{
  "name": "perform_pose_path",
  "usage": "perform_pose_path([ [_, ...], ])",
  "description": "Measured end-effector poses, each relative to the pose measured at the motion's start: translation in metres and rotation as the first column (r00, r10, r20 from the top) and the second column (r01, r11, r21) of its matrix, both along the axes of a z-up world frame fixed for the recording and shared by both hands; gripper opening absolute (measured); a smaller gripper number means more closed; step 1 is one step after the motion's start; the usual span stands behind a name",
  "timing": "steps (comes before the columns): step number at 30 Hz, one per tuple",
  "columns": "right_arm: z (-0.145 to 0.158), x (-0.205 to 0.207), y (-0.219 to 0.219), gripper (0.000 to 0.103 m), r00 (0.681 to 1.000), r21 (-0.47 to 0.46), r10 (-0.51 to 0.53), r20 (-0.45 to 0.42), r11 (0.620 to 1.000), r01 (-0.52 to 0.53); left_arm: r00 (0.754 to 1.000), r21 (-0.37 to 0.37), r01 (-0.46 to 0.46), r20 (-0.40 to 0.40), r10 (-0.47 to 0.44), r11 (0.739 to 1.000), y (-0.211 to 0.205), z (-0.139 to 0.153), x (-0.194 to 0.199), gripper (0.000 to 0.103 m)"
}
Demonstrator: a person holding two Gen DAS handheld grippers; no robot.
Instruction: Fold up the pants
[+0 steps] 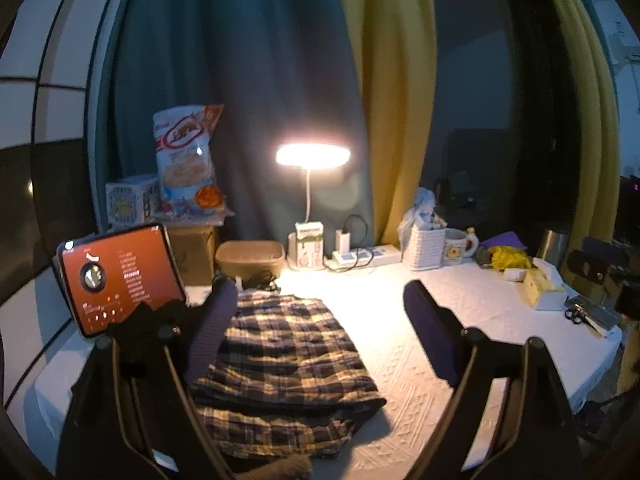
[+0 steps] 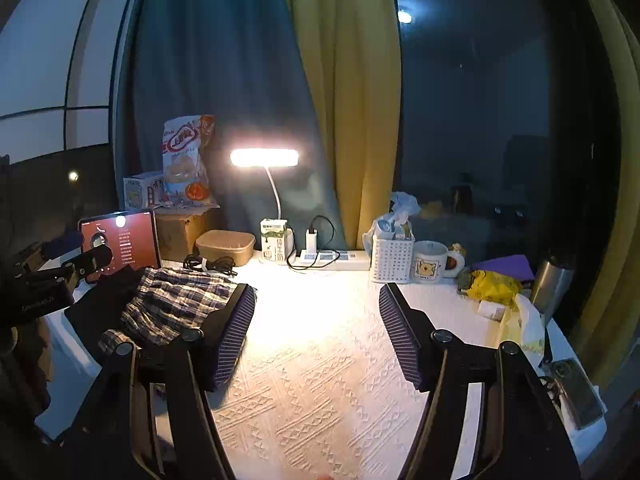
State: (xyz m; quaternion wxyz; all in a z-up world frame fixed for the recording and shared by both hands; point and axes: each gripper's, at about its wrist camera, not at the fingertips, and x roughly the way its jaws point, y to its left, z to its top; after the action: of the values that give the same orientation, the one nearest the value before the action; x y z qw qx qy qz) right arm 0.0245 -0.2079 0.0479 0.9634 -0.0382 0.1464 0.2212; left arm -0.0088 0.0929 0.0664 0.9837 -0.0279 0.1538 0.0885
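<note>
The plaid pants [image 1: 280,356] lie folded in layers on the white patterned tablecloth [image 1: 420,360], under the lamp. My left gripper [image 1: 320,312] is open above them, its left finger over the pants' left edge, holding nothing. In the right wrist view the pants [image 2: 172,304] lie at the left, partly on a dark cloth [image 2: 100,312]. My right gripper [image 2: 316,312] is open and empty over bare tablecloth [image 2: 312,380], to the right of the pants. The other gripper [image 2: 48,280] shows at the far left.
A tablet [image 1: 116,276] leans at the left. At the back stand a snack bag [image 1: 188,160], cardboard box, brown tub [image 1: 250,258], lit lamp [image 1: 312,156], power strip [image 1: 364,256], white basket [image 1: 424,246] and mug [image 1: 458,246]. Tissue box [image 1: 540,288] and scissors [image 1: 576,314] lie right.
</note>
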Motion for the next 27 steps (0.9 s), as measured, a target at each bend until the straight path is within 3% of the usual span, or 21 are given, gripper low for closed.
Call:
perform_pose_path([
  [11, -0.006, 0.008, -0.008, 0.068, 0.999, -0.009, -0.038, -0.024, 0.999, 0.038, 1.0, -0.056, -0.013, -0.026, 0.011, 0.998, 0.007, -0.013, -0.002, 0.086],
  [27, -0.007, 0.009, -0.008, 0.068, 0.999, -0.01, -0.04, -0.032, 0.999, 0.039, 1.0, -0.036, -0.018, -0.016, 0.018, 0.999, 0.005, -0.011, -0.006, 0.086],
])
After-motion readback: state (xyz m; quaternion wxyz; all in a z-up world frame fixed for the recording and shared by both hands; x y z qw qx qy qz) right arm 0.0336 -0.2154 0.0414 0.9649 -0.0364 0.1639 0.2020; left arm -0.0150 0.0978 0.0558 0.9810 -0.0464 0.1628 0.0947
